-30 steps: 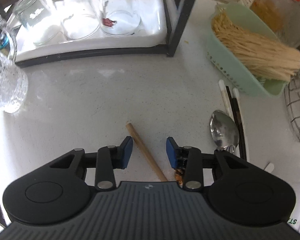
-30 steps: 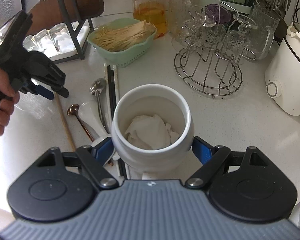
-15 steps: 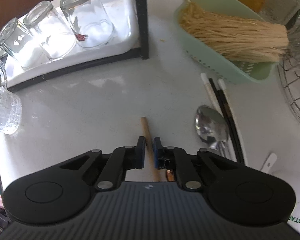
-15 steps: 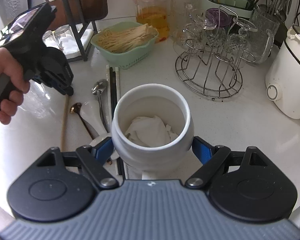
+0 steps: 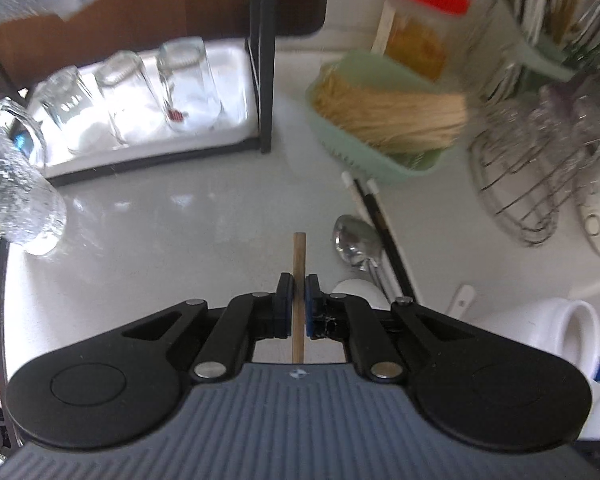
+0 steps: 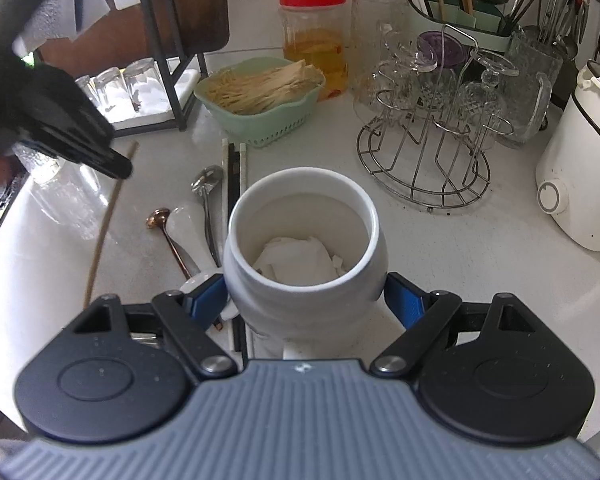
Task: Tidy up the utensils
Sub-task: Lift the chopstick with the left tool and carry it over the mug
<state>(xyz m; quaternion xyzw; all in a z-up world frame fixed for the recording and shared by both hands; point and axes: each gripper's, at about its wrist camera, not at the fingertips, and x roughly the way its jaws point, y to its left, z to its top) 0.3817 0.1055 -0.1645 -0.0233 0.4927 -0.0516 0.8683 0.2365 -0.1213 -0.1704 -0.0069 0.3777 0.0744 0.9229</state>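
Left wrist view: left gripper (image 5: 299, 304) has its jaws nearly together, blue pads pressed on a single wooden chopstick (image 5: 299, 264) that runs straight forward between them, its tip sticking out past the fingertips. White countertop (image 5: 172, 240) lies below. To the right lie a metal spoon (image 5: 353, 240) and a black-and-white chopstick pair (image 5: 373, 208), with a mint green basket (image 5: 379, 136) of pale straw-like sticks behind them. White ceramic crock (image 5: 555, 332) sits at the lower right edge. 3 inverted glasses (image 5: 140, 96) stand on a white tray under a black rack. Frame is motion-blurred.

Right wrist view: right gripper (image 6: 303, 300) is spread wide around the crock (image 6: 303, 240), a blue pad against each side; the crock holds crumpled white paper. Left gripper (image 6: 112, 164) is at upper left, the chopstick (image 6: 104, 232) slanting down from it, lifted at the gripped end. On the countertop left of the crock lie a copper-coloured spoon (image 6: 168, 236), a white ceramic spoon (image 6: 192, 224), the metal spoon (image 6: 207, 196) and the chopstick pair (image 6: 234, 184).
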